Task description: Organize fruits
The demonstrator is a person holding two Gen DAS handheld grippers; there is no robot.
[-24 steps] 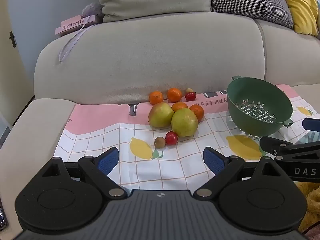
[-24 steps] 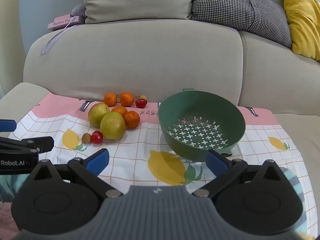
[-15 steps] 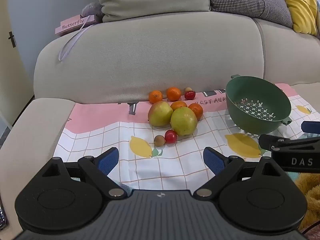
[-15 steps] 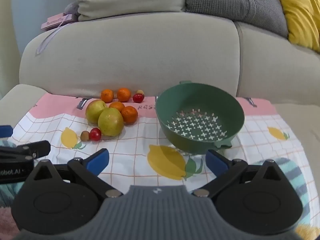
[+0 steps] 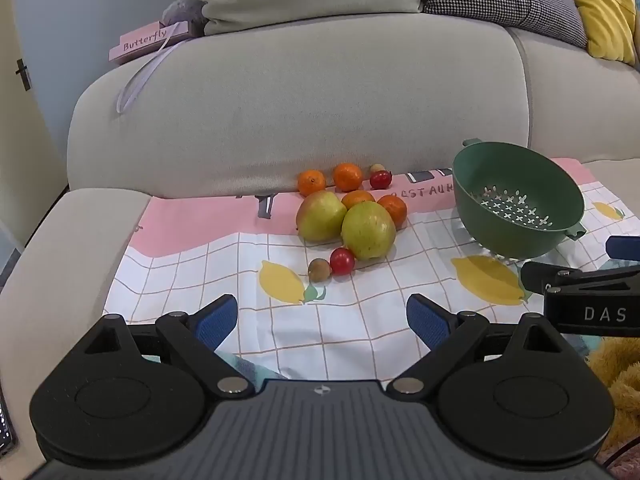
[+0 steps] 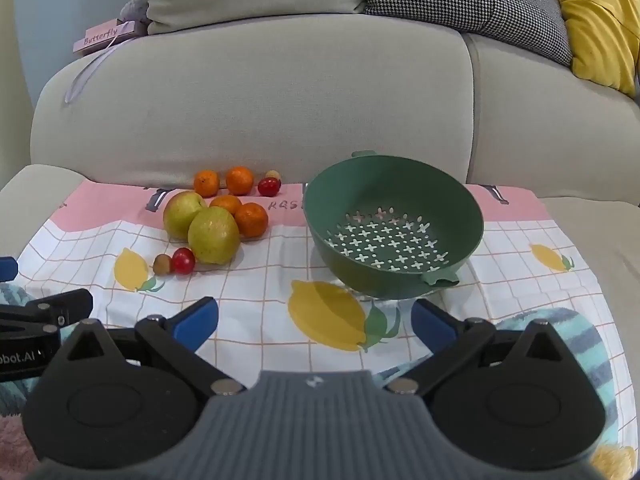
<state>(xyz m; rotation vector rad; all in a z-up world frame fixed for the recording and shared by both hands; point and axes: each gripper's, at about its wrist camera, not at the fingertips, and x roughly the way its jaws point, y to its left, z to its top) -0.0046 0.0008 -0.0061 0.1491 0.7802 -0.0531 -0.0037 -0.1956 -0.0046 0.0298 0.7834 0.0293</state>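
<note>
R claw (image 6: 315, 321) shifted slightly; colander (image 6: 394, 224) sits more central.

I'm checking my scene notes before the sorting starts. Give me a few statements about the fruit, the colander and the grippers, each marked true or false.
1. The green colander holds no fruit. True.
2. The left gripper grips a pear. False: its jaws stand open and hold nothing.
3. Four oranges lie on the cloth. True.
4. The fruit lies to the right of the colander in the right wrist view. False: it lies to the left.
5. The right gripper is open and holds nothing. True.
6. Three pears lie on the cloth. False: there are two pears.
</note>
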